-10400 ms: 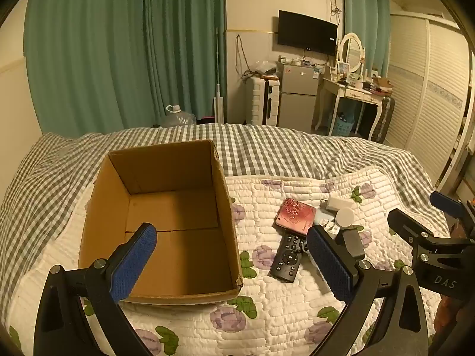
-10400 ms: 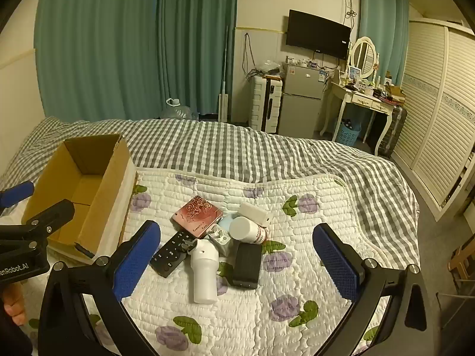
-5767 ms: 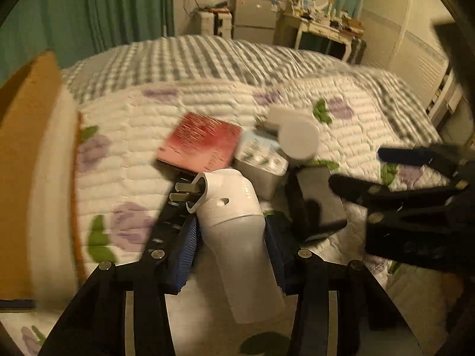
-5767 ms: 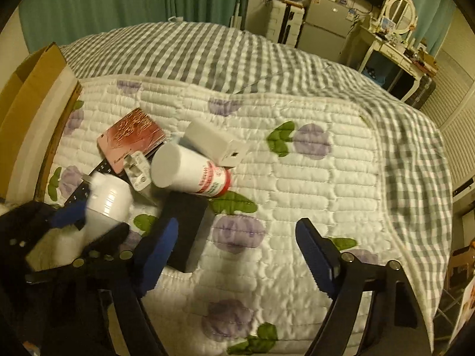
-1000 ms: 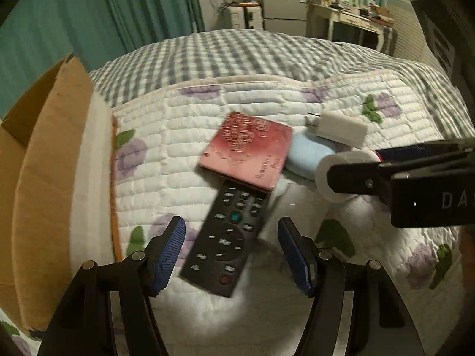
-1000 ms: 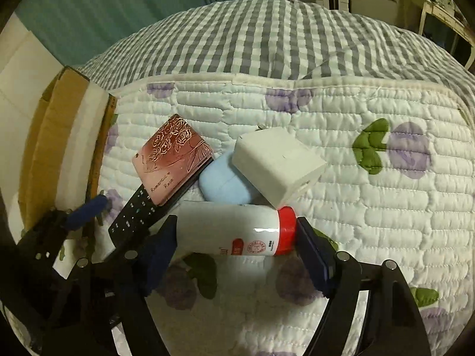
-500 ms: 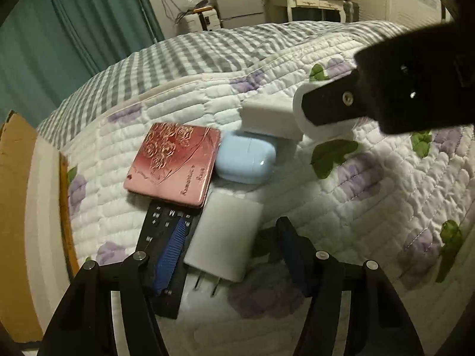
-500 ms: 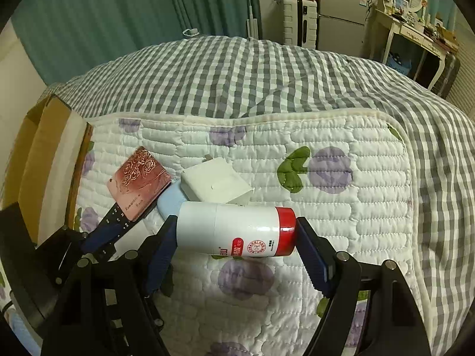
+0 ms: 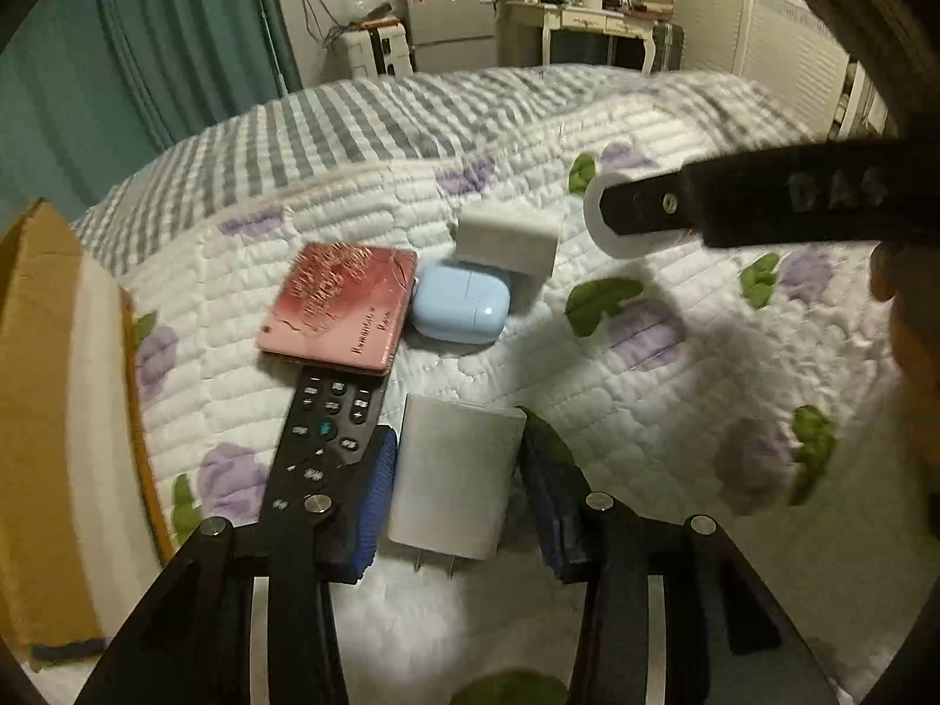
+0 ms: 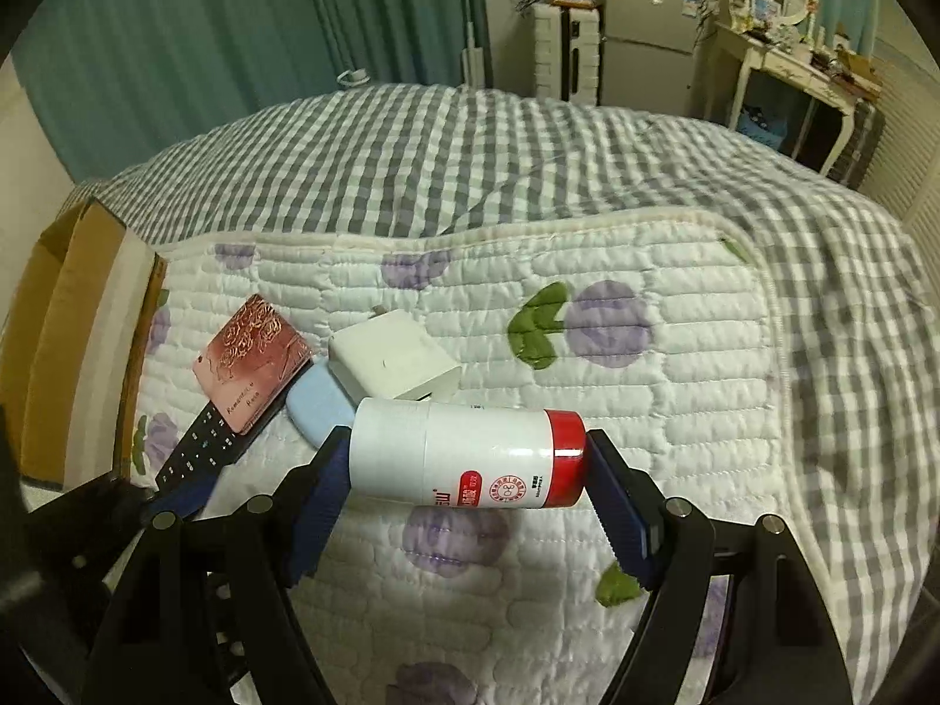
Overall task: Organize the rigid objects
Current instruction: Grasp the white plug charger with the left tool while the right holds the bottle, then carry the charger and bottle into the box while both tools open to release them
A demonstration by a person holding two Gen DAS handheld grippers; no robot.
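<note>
Two tools, both loaded: your right tool (image 10: 470, 458) grips the white bottle (image 10: 467, 453) sideways, off the bed (image 10: 675, 352). Left tool (image 9: 452, 484) pinches the white charger (image 9: 453, 479) w/ prongs toward you, beside the remote (image 9: 323, 435).

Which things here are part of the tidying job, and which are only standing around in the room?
Job:
white bottle in right gripper
flat charger between left gripper pads
remote
pink case
blue earbud case
white adapter
cardboard box

Background:
curtains
fridge
dressing table
</note>
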